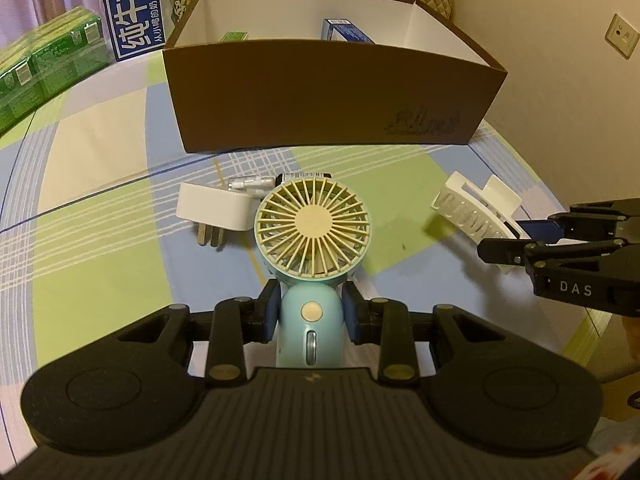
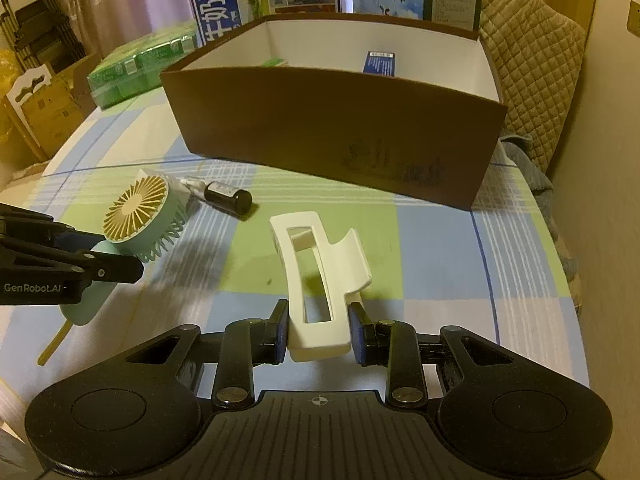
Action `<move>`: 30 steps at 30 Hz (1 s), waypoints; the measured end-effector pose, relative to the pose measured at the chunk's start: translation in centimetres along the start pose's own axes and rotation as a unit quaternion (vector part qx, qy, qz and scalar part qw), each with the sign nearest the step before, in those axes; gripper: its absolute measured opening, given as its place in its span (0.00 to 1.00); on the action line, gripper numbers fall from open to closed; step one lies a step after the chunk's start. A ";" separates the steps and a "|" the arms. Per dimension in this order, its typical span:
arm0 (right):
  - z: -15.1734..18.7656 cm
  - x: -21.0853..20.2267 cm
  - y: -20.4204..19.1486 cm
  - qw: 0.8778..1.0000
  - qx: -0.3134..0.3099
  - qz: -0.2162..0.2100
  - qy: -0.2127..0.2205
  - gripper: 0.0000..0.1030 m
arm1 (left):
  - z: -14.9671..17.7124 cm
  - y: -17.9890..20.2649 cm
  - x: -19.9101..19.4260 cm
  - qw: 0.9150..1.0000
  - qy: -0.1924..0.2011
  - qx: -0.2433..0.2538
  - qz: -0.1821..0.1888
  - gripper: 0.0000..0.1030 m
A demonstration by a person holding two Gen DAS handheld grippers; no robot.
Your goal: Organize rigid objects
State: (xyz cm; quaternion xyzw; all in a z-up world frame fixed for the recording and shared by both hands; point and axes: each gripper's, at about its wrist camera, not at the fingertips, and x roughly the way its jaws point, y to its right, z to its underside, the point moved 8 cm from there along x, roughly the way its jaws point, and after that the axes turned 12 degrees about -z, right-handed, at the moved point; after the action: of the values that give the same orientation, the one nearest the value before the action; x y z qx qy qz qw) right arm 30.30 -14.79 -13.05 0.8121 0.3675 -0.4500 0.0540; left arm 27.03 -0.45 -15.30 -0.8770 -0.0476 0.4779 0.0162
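The left gripper is clamped on the handle of a blue handheld fan, in front of the brown box. The right gripper pinches a white hair claw. A white plug adapter and a black vial lie on the table nearer the box.

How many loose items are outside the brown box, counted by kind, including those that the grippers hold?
Handheld fan: 1
White hair claw clip: 1
White plug adapter: 1
Small dark bottle: 1
Total: 4
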 end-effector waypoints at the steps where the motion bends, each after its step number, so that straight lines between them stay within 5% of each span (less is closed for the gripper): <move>1: -0.1 -0.1 0.0 1.000 0.000 -0.001 0.001 0.27 | -0.1 0.0 -0.1 1.000 0.002 -0.001 0.000 0.27; 30: -5.6 -4.4 1.8 0.998 -0.007 -0.018 0.065 0.27 | -7.4 1.5 -3.6 0.998 0.069 0.000 -0.004 0.27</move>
State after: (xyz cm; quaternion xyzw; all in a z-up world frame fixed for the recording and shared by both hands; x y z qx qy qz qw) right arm 33.92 -16.15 -6.77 0.8328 0.3874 -0.3945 0.0273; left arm 31.44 -2.18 -8.41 -0.9077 -0.0495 0.4162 0.0214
